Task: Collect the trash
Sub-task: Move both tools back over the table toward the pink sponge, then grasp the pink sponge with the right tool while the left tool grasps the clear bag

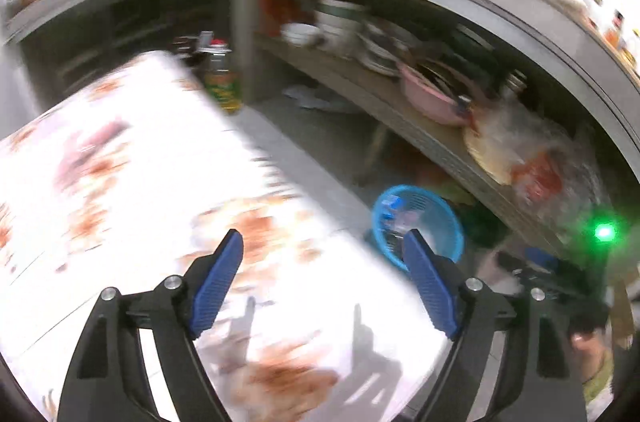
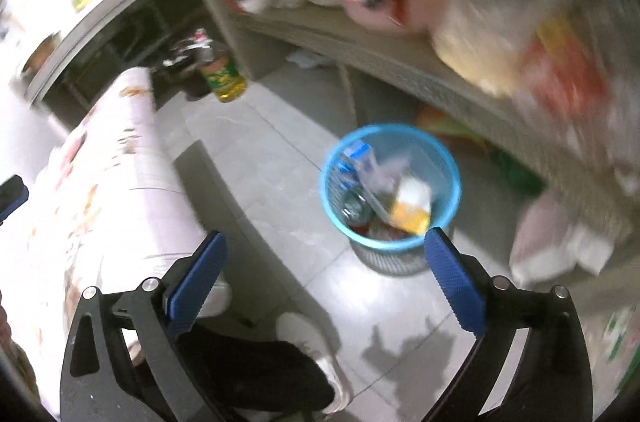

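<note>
Your right gripper (image 2: pixel 322 236) is hanging wide open and empty, like your left gripper (image 1: pixel 322 234), so you are needing more trash for the blue bin (image 2: pixel 452 166), sitting at the frame's middle on the floor (image 2: pixel 260 150) beside the table (image 2: pixel 104 158).

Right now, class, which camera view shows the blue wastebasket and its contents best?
The right wrist view: the blue wastebasket stands on the floor in full view, its rim whole, with cartons and wrappers visible inside. In the left wrist view the blue wastebasket is smaller, blurred and partly hidden behind the left gripper.
</note>
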{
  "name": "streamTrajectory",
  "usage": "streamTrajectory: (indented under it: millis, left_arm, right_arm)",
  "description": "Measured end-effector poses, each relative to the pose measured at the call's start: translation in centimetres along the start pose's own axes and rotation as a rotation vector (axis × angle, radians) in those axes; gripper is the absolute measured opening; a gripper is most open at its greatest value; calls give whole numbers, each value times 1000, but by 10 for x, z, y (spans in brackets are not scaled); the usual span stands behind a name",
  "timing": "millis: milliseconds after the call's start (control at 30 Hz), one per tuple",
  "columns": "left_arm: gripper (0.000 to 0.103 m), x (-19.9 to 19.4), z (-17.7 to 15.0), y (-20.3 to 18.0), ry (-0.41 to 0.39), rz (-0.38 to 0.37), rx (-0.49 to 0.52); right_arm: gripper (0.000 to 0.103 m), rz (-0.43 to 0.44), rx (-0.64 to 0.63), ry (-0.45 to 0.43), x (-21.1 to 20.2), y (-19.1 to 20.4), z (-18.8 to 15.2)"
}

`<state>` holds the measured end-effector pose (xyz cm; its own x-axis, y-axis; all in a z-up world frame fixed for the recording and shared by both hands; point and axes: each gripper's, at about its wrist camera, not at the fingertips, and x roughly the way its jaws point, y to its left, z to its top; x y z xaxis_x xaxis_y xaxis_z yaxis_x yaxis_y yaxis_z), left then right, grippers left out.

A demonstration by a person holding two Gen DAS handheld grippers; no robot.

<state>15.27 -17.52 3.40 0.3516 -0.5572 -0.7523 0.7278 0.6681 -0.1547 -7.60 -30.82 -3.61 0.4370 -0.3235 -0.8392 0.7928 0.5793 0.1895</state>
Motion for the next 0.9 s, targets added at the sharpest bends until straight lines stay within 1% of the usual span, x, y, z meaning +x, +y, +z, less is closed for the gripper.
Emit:
streamTrajectory:
  millis: [33, 100, 133, 167, 233, 333, 433, 467, 500, 600, 700, 767, 800, 833, 867, 900]
  left_arm:
    - [80, -10, -6, 18, -12, 35, -34]
    - [80, -24, -16, 45, -30, 73, -86]
    - [80, -34, -23, 65, -43, 100, -128]
    - [80, -40, -27, 77, -52, 115, -154]
    - [80, -55, -37, 109, -80, 160, -219]
    - [81, -71, -46, 149, -117, 214, -285]
    - [81, -80, -48, 182, -141, 249, -327]
    - [81, -82, -46, 196, -161, 262, -333]
    - [81, -81, -42, 199, -170, 268, -330]
    - [81, -69, -26, 225, -175, 278, -292]
    - [81, -46, -5, 246, -175, 270, -234]
    - [81, -26, 9, 257, -183, 268, -175]
    - [81, -12, 17, 262, -169, 254, -133]
    - [81, -2, 22, 266, -157, 256, -107]
    - [81, 13, 29, 272, -144, 271, -75]
    - [81, 25, 34, 276, -128, 268, -57]
  right_arm:
    - [95, 12, -29, -8, -3, 10, 4]
    - [95, 46, -72, -11, -4, 30, 10]
    - [95, 60, -84, -10, -4, 37, 13]
    - [95, 95, -110, -5, -3, 51, 19]
    - [95, 138, -146, -1, -2, 72, 27]
    - [95, 222, -221, 12, 0, 113, 42]
    - [95, 344, -271, 50, 7, 158, 59]
    - [95, 393, -290, 65, 11, 176, 64]
    - [95, 428, -306, 81, 14, 191, 68]
    - [95, 564, -338, 151, 32, 242, 81]
    - [95, 650, -353, 233, 60, 295, 103]
    - [95, 665, -358, 270, 79, 330, 119]
    - [94, 670, -358, 306, 94, 350, 129]
    - [93, 670, -355, 328, 104, 362, 135]
    - [93, 656, -353, 351, 120, 384, 145]
    - [92, 645, -362, 368, 132, 399, 153]
